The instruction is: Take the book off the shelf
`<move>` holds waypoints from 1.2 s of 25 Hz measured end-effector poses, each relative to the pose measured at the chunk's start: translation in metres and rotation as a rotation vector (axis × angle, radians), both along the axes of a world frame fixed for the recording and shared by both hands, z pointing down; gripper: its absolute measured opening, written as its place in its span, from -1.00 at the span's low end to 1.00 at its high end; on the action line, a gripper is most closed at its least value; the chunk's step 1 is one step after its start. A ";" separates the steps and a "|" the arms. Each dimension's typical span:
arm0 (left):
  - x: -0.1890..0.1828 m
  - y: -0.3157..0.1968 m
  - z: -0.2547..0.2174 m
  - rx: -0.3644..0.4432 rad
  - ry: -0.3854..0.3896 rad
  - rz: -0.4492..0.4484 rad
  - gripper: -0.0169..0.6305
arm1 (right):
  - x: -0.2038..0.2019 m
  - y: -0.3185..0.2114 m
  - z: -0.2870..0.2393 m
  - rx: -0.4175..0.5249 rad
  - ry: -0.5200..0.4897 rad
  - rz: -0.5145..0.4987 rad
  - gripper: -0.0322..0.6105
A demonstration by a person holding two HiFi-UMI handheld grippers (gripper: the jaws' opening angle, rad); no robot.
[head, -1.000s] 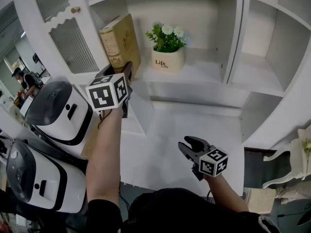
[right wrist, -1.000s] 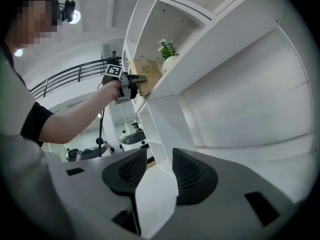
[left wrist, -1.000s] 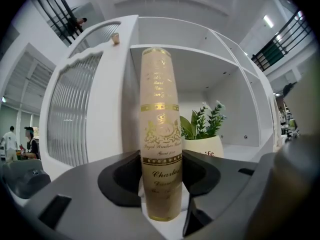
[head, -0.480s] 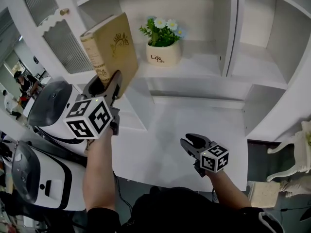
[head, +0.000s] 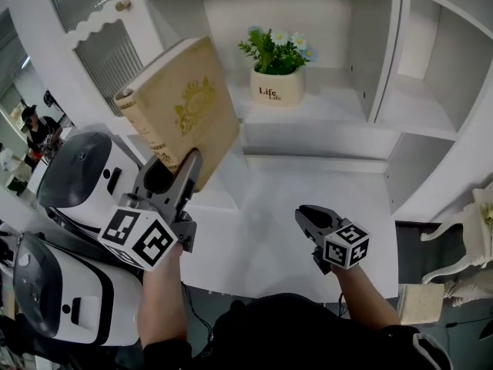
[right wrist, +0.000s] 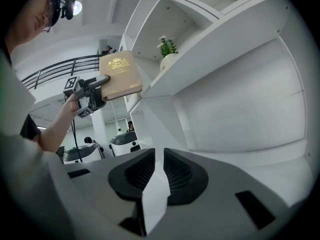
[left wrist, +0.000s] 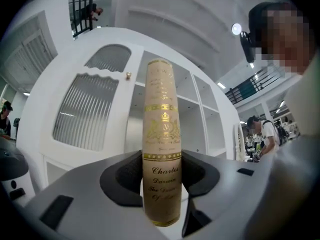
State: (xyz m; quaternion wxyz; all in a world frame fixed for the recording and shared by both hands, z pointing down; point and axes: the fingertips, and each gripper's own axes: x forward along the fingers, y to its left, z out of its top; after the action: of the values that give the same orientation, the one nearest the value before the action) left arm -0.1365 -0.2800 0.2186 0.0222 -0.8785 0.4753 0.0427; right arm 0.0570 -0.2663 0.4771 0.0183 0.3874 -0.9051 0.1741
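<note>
A tan book with gold print hangs tilted in the air, clear of the white shelf. My left gripper is shut on its lower spine end; in the left gripper view the spine stands upright between the jaws of the left gripper, pads pressed on both sides. My right gripper hovers low over the white tabletop. Its jaws are closing with nothing between them, and the right gripper shows a narrow gap. The right gripper view also catches the book to its left.
A white pot of flowers stands on the shelf where the book was. A cabinet door with ribbed glass is at the upper left. Two white rounded machines stand left of the table. A white chair is at the right.
The left gripper has drawn the book out from the shelf toward me and down-left, tilting it more. The right gripper's jaws have narrowed; its hand has barely moved.
</note>
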 end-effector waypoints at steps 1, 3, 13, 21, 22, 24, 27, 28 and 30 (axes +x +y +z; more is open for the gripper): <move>-0.005 0.004 0.003 0.003 0.001 0.018 -0.35 | -0.007 -0.001 -0.003 0.007 0.005 0.000 -0.70; -0.017 0.011 0.010 0.007 0.004 0.041 -0.35 | -0.020 -0.005 -0.008 0.020 0.021 0.004 -0.72; -0.071 0.025 0.076 -0.024 -0.004 0.114 -0.35 | -0.078 -0.011 -0.022 0.051 0.097 0.017 -0.81; -0.089 0.011 0.144 -0.107 -0.042 0.109 -0.35 | -0.098 -0.010 -0.033 0.107 0.124 0.044 -0.85; -0.091 0.010 0.151 -0.113 -0.050 0.106 -0.35 | -0.100 -0.010 -0.035 0.116 0.124 0.045 -0.85; -0.090 0.009 0.166 -0.122 -0.081 0.108 -0.35 | -0.105 -0.009 -0.038 0.134 0.124 0.047 -0.85; -0.079 0.014 0.192 -0.152 -0.126 0.139 -0.35 | -0.110 -0.008 -0.041 0.158 0.122 0.053 -0.85; -0.075 0.015 0.201 -0.168 -0.134 0.143 -0.35 | -0.111 -0.007 -0.042 0.165 0.121 0.057 -0.85; -0.071 0.014 0.214 -0.200 -0.135 0.132 -0.35 | -0.112 -0.007 -0.044 0.180 0.122 0.069 -0.85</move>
State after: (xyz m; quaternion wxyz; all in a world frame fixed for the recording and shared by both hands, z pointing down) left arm -0.2074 -0.2661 0.4329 -0.0365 -0.9065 0.4159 -0.0629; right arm -0.0548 -0.2731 0.4327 0.0326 0.4281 -0.9005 0.0689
